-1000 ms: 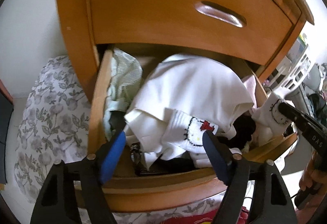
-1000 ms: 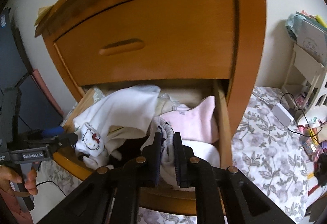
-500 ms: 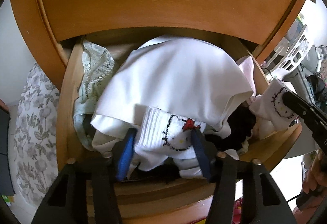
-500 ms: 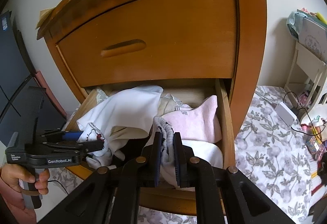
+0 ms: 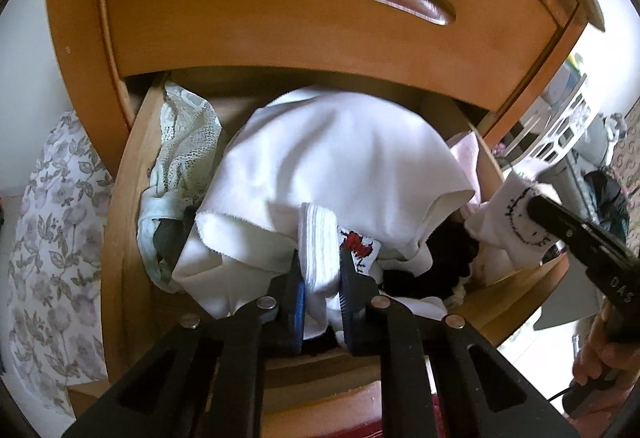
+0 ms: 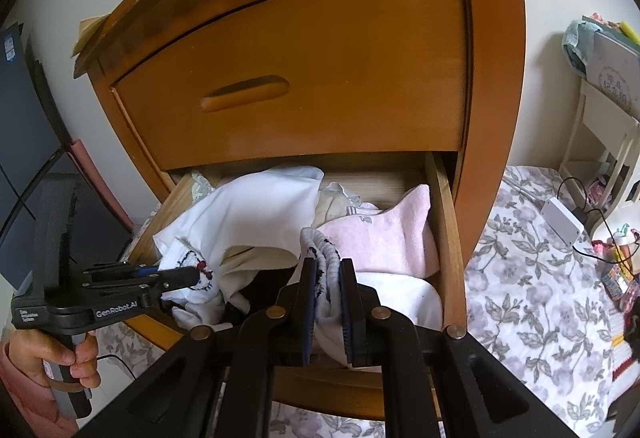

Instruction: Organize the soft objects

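Note:
An open wooden drawer (image 5: 120, 222) (image 6: 444, 222) is full of soft clothes. My left gripper (image 5: 322, 294) is shut on a white sock with a cat face and red bow (image 5: 320, 258), at the drawer's front; it also shows in the right wrist view (image 6: 188, 276). My right gripper (image 6: 328, 302) is shut on a second white sock with black stitching (image 6: 326, 278), held over the drawer's front right; it shows in the left wrist view (image 5: 516, 218). A large white cloth (image 5: 340, 158) (image 6: 256, 206) covers the middle.
A pale green lace garment (image 5: 180, 158) lies at the drawer's left. A pink towel (image 6: 384, 238) lies at its right, black fabric (image 5: 440, 262) at the front. The closed upper drawer (image 6: 300, 78) overhangs. A floral bedspread (image 6: 532, 278) surrounds the nightstand.
My left gripper moved into the drawer front and closed on the cat-face sock. My right gripper stayed shut on its sock, almost still.

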Demonstrator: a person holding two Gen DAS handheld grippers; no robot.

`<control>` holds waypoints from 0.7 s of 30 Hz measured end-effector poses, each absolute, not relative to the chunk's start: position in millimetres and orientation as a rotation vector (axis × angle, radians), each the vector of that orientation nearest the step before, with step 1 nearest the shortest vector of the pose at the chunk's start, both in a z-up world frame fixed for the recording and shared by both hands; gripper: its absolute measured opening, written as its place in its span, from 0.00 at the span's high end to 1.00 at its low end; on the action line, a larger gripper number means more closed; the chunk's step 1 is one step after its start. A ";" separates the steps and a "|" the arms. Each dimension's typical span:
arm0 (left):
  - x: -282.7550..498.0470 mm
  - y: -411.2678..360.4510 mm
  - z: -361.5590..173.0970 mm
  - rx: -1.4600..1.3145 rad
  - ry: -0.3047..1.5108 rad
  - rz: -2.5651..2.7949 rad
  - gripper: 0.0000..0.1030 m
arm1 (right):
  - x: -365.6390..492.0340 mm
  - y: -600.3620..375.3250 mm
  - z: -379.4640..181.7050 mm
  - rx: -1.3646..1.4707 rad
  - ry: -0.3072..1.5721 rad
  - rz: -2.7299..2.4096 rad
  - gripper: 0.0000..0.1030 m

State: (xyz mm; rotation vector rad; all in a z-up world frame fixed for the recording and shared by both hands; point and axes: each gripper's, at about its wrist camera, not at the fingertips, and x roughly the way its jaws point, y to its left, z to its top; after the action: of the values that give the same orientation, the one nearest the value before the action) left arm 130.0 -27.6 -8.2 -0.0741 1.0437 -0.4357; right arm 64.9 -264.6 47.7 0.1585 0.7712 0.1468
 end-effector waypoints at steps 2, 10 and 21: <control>126.3 -21.6 -4.1 -0.089 1.030 -0.435 0.86 | 64.6 -263.6 47.8 0.159 0.770 0.152 0.89; 113.6 -3.5 9.8 -0.132 0.988 -0.428 0.86 | 63.2 -259.7 49.9 0.159 0.763 0.167 0.89; 108.6 5.6 27.0 -0.158 0.935 -0.425 0.86 | 59.0 -257.9 57.7 0.156 0.742 0.169 0.89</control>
State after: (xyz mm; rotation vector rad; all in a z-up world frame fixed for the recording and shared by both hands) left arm 108.6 5.6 27.0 -0.1584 0.9345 -0.4254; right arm 59.0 -257.9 57.7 0.1559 0.7420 0.1690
